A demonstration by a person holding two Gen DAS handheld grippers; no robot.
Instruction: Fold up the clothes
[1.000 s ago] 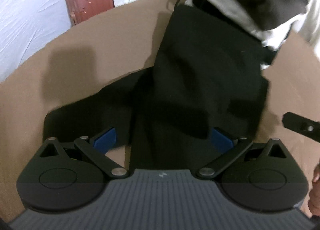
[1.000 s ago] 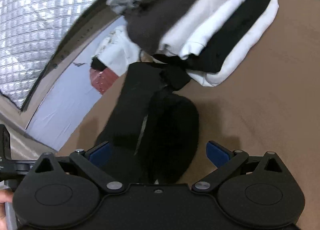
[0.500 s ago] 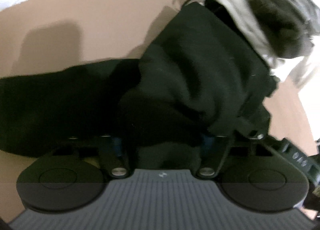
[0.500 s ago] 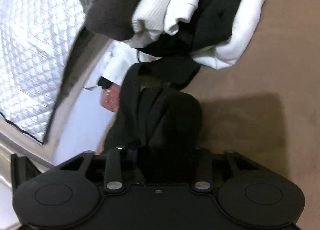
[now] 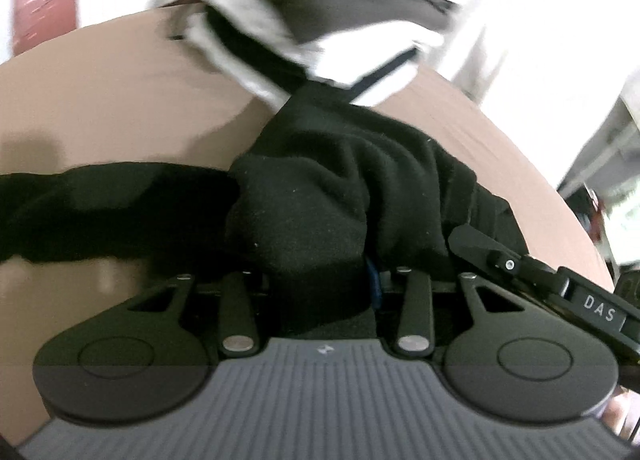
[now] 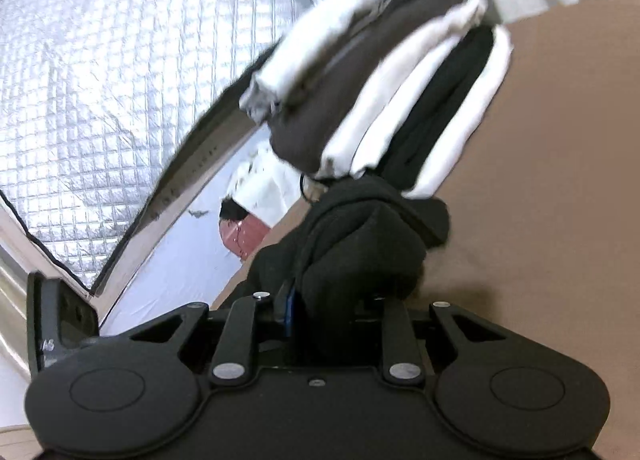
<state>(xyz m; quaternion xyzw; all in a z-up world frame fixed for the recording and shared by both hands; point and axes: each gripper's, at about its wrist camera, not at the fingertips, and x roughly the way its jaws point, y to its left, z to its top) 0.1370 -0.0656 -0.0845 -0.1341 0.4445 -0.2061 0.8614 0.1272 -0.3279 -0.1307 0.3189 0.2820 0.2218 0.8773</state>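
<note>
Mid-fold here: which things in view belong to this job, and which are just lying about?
In the job: black garment, pinched by the closing left gripper and right gripper; stack of folded clothes; brown table.
Lying about: red suitcase; silver quilted cover.

The left gripper [image 5: 320, 280] pointed steeply downward, its jaws closing on a bunch of black cloth [image 5: 340, 196] that filled the gap between its fingers. The right gripper [image 6: 332, 300] tilted only slightly below level, its jaws also closing, with black cloth pinched between them. In the left wrist view, the right gripper's finger reached in from 4 o'clock. In the right wrist view, part of the left gripper stood at 8 o'clock.
</note>
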